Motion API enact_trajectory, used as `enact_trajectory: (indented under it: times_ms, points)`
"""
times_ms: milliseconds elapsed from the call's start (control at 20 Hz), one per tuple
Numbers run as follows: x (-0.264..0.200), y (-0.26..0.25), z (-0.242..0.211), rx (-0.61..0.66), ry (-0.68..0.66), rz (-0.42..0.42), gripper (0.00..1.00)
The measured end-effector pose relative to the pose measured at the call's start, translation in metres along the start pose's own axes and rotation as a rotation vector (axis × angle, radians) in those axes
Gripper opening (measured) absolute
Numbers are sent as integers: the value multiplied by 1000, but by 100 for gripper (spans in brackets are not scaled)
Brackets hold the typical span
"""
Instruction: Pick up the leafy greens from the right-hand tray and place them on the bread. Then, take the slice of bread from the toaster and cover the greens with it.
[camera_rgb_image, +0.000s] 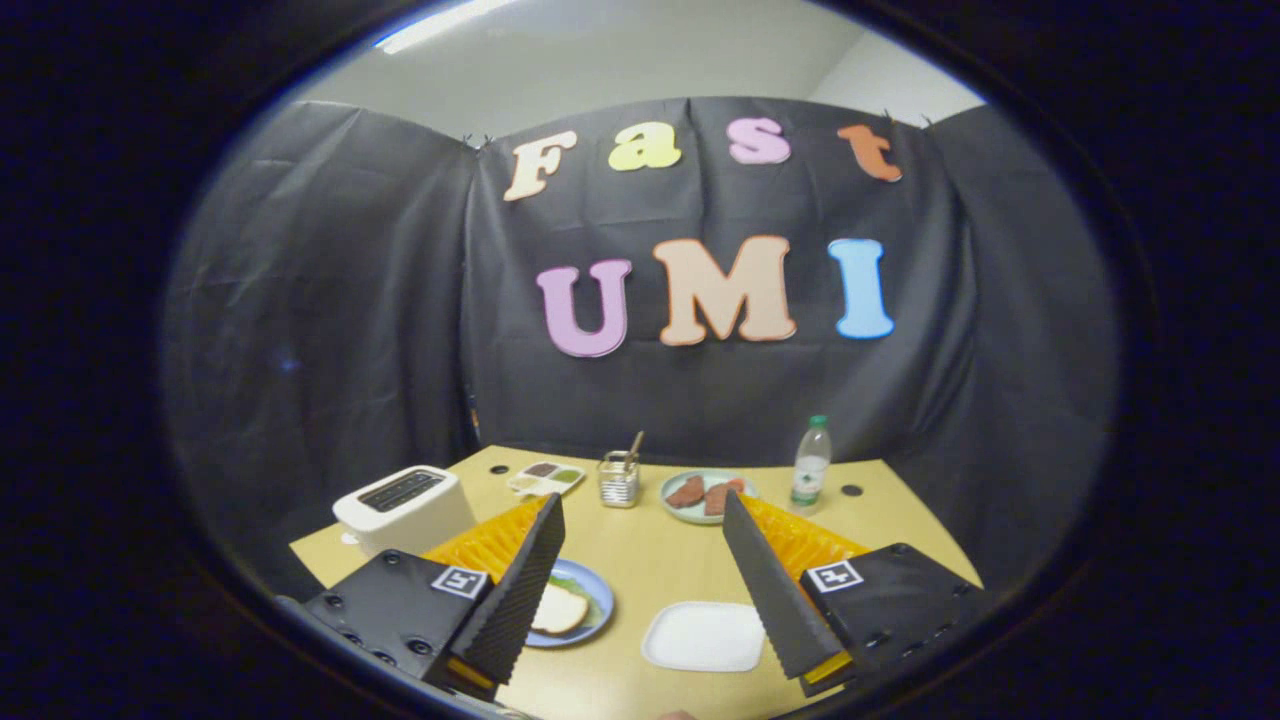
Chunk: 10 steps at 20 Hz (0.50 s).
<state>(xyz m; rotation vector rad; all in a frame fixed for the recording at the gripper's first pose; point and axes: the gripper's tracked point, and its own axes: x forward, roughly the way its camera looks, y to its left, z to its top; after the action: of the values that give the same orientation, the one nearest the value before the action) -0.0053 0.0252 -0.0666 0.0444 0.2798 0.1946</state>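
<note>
My gripper (642, 500) hovers above the table, open, with nothing between its fingers. Below the left finger lies a blue plate (600, 618) holding a slice of bread (558, 608), and leafy greens (577, 582) peek out at the bread's far edge. A white toaster (405, 508) stands beyond the left finger, its top slots dark. A white tray (705, 635) with a bare surface lies between the fingers, nearer the right one.
Farther back on the yellow table (650, 560) stand a metal cup with a utensil (620, 478), a small divided dish (547, 478), a pale plate of reddish slices (705, 495) and a water bottle (810, 465). Black cloth walls close the booth.
</note>
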Motion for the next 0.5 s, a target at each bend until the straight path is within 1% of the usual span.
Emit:
enact_trajectory:
  times_ms: [100,300,500]
  points:
    - [-16,-15,7,-13,-28,-49,100]
    - [-30,-48,39,2,-114,-153,100]
    - [-37,-65,52,-12,-162,-204,100]
